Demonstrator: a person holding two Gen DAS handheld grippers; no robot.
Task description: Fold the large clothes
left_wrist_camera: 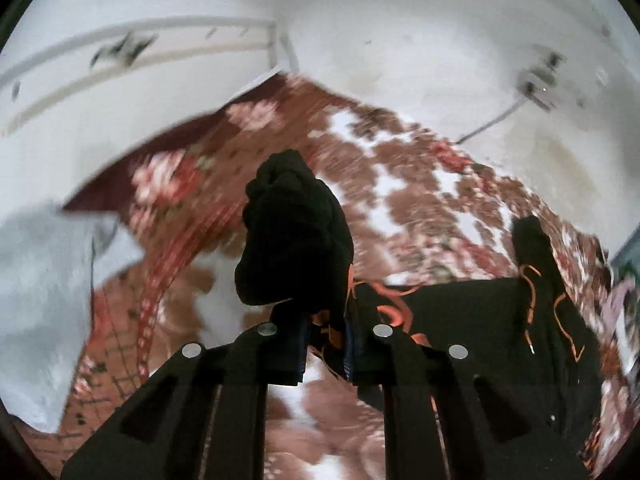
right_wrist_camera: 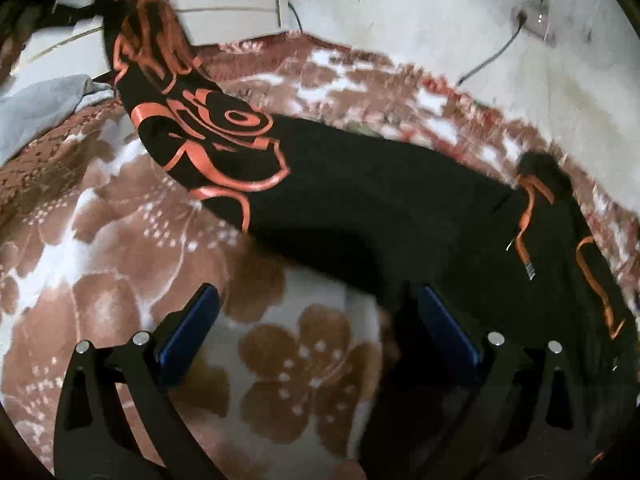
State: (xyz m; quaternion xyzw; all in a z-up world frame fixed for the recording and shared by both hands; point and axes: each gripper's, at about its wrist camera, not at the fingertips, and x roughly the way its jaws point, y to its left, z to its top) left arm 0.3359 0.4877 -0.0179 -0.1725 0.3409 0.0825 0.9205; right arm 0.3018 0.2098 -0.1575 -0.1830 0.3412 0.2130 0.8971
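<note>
Left tongs (left_wrist_camera: 326,344) were pressed nearly together, pinching a bunched fold of the black garment (left_wrist_camera: 296,236); the wad stuck up past the tips toward 12 o'clock in the left view. Right tongs (right_wrist_camera: 316,332) were spread wide, nothing pinched; the blue pad (right_wrist_camera: 188,328) at 9 o'clock sat over bare blanket (right_wrist_camera: 120,264), while the pad at 3 o'clock sat at the garment's near edge, contact not clear. In the right view the garment (right_wrist_camera: 360,184) ran as a long black band from 10 o'clock, where it was lifted off the bed, down to 4 o'clock, where it lay flat on the blanket. An orange swirl print (right_wrist_camera: 224,136) covered the lifted end. An orange drawcord (right_wrist_camera: 524,220) with a metal tip trailed over the cloth at 3 o'clock. The blanket was brown and white with a flower pattern and covered the bed. A pale grey cloth (left_wrist_camera: 44,300) lay on the blanket at 9 o'clock in the left view. Behind, a white wall (right_wrist_camera: 400,8) carried a socket (right_wrist_camera: 536,20) at 1 o'clock with a cable running down to the bed. Both views were motion-blurred.
</note>
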